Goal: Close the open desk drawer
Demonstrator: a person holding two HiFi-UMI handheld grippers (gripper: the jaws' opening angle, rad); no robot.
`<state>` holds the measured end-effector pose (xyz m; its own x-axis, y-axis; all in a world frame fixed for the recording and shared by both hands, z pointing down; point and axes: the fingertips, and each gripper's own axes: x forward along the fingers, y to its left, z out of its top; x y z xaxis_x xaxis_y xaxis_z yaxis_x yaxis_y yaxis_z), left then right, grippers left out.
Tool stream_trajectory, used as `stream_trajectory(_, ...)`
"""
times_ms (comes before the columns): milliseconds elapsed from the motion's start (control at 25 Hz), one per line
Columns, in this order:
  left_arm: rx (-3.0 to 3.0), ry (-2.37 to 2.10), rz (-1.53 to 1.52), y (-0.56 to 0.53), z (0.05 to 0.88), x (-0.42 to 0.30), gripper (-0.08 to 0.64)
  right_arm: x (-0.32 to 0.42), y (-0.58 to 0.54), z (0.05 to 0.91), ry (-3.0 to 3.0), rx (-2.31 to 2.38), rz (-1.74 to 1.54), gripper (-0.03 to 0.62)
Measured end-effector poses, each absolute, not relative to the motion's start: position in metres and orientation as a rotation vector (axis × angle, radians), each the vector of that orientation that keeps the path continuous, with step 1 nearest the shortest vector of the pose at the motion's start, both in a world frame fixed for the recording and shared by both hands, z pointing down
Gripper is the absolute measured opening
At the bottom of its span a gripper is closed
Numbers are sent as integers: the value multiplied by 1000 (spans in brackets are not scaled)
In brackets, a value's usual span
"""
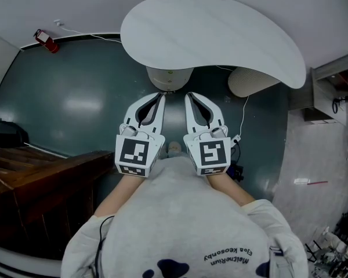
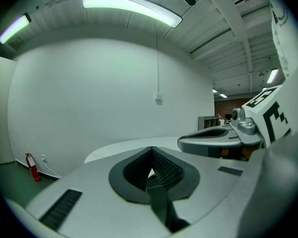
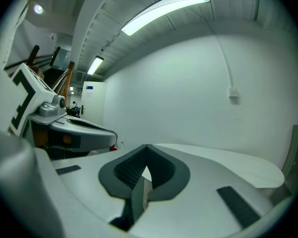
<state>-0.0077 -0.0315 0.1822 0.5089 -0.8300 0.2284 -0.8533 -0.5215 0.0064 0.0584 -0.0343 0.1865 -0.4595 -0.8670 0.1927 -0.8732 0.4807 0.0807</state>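
Both tongs held shut and empty at the near edge of the white tabletop [image 1: 220, 33].

The left tongs [image 1: 160, 95] and right tongs [image 1: 188, 95] are held side by side and close together, tips just short of the tabletop's curved near edge, above its cream pedestal [image 1: 169, 77]. In each gripper view the ribbed pads are seen meeting with nothing between them. Bare green floor [image 1: 75, 103] is left open towards the dark wooden furniture [image 1: 40, 178]; a white cable [image 1: 243, 114] hangs near the right tongs. The drawer cannot be made out in any view.
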Motion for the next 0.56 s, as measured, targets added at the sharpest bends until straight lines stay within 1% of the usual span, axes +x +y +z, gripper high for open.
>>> stream_trajectory(560, 2615, -1454, 299, -32, 194, -10, 9, 53, -35, 197, -2511, 1511, 59, 15)
